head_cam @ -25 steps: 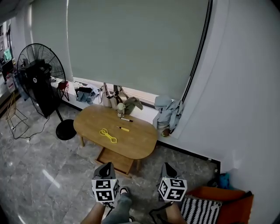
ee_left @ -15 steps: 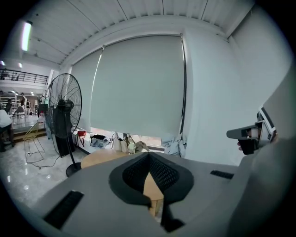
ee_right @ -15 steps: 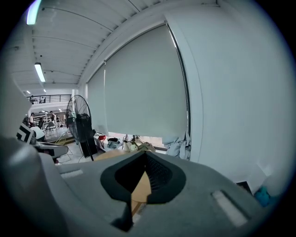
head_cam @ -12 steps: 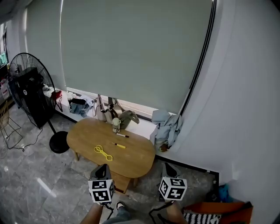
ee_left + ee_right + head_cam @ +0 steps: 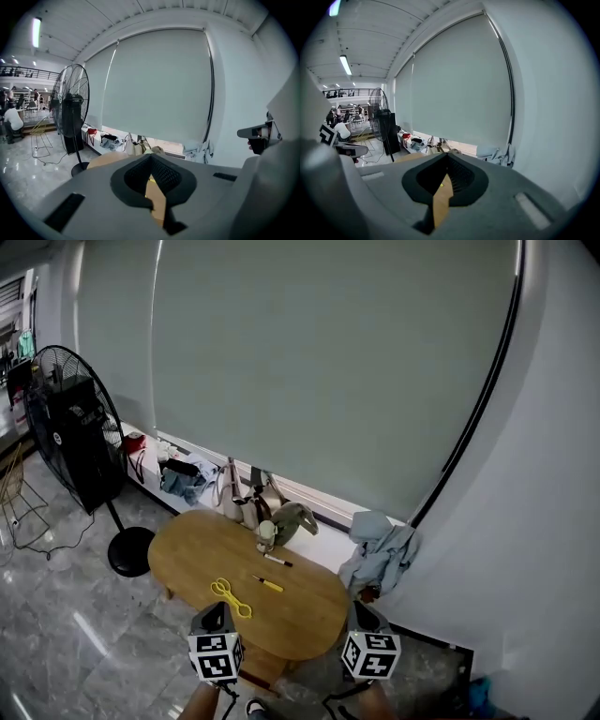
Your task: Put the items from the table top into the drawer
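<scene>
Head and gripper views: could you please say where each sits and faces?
Head view: on the person's head, facing down at table and fan; left tool and right tool show.
Left gripper view: on left tool, along its shut jaws toward fan.
Right gripper view: on right tool, along its shut jaws likewise.
All share fan and table.

On the worktop [image 5: 187, 554], locate the scissors [image 5: 231, 596] nearest you, at the left. The marker [image 5: 268, 584] lies just right of them, the pen [image 5: 277, 561] beyond it, and the small container [image 5: 266, 533] at the far edge. Bags [image 5: 246, 502] stand behind the worktop, the fan [image 5: 66, 427] to its left, and the clothes [image 5: 380, 559] to its right.
</scene>
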Demonstrator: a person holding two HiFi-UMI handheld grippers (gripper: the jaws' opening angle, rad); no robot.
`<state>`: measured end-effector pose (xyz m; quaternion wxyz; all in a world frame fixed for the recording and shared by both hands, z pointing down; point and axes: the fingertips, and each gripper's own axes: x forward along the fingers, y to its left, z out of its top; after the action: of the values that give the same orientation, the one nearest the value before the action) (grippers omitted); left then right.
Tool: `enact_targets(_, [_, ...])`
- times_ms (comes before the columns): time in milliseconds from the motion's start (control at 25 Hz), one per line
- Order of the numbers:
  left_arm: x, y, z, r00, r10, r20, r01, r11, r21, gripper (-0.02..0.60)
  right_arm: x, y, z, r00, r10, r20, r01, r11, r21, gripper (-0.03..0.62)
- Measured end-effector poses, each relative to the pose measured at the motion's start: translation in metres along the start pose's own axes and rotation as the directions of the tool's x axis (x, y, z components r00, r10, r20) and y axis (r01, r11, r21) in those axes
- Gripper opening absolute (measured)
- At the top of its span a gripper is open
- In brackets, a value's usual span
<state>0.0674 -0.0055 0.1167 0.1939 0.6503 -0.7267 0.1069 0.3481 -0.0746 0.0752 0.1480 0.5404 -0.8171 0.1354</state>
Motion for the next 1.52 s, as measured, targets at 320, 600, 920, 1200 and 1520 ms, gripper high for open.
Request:
enact_targets(320, [0.026,0.033,0.006,0.997,0.075,-0.021,-0.076,0.995,-0.069,-0.005,0.062,0.026,0.005,0.994,0.086,-0.070,-0.088,0.996,-0.027,0.005])
enact_targets(600, [0.029,0.049,0.004,0.976,0.212,-0.041,-0.216,0.967,-0.132,-0.005,0.123,0.041,0.019,0.969,0.217,-0.114,-0.227,0.971,-0.080,0.005])
enact_targets(920, [0.023,0.055,-0.007,0.907,0.413,-0.078,-0.419,0.875,-0.243,-0.005,0.183,0.048,0.028,0.908,0.382,-0.173,-0.405,0.905,-0.132,0.005])
enact_targets(1200, [0.011,0.063,-0.018,0.860,0.497,-0.110,-0.508,0.821,-0.262,-0.005,0.206,0.073,0.031,0.864,0.461,-0.203,-0.494,0.856,-0.154,0.005])
enact_targets(1520, [0.008,0.076,-0.043,0.843,0.513,-0.163,-0.538,0.793,-0.286,-0.005,0.220,0.091,0.012,0.845,0.472,-0.252,-0.519,0.837,-0.174,0.005])
